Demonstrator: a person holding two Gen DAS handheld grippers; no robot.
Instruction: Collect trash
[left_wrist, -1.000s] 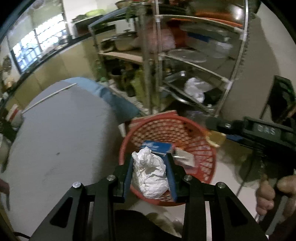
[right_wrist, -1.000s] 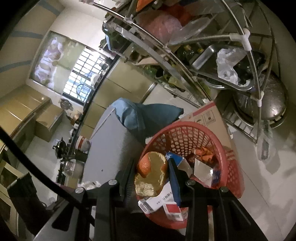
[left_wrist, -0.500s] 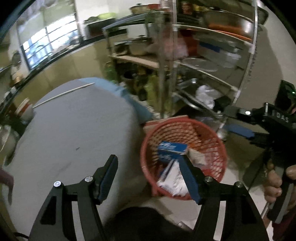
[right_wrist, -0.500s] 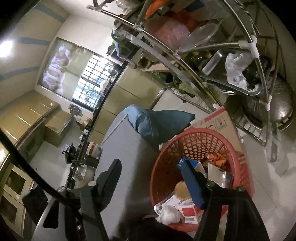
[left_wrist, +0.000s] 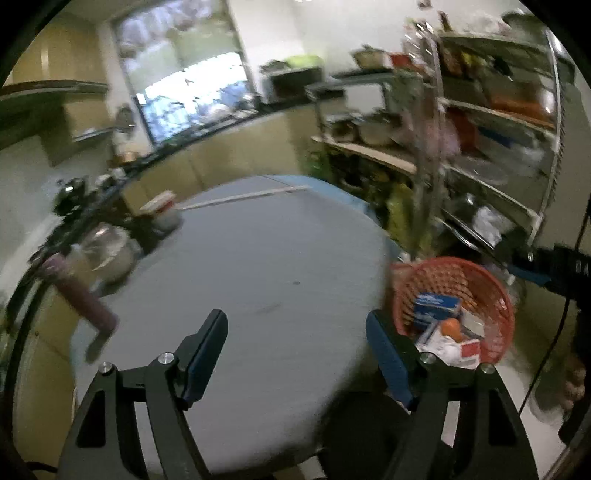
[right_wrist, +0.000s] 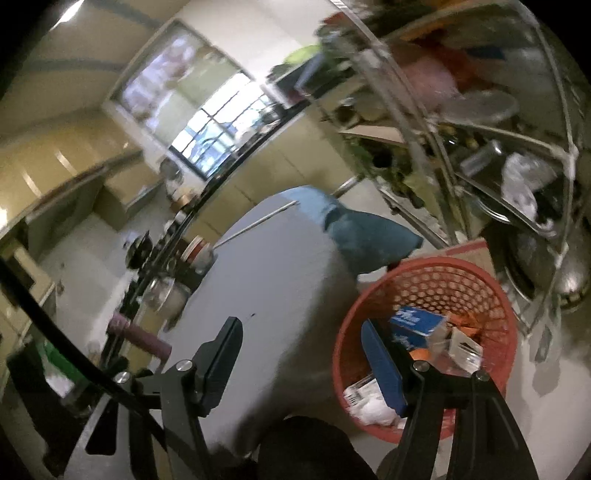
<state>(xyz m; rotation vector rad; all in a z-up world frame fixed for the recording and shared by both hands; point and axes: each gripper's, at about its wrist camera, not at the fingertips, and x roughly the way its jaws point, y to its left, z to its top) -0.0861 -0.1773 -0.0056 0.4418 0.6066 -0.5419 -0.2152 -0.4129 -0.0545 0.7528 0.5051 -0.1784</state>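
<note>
Nothing here can be read for sure. The blue box (right_wrist: 417, 322) in the red basket (right_wrist: 491, 291) has white writing on its top, but it is too blurry to make out. In the left wrist view the same blue box (left_wrist: 436, 303) shows white marks that also smear together. A white paper (right_wrist: 356, 394) low in the basket has a black bar code on it, with no numbers clear enough to tell. The black tool (left_wrist: 570, 266) at the right edge shows pale letters, cut off and blurred.
</note>
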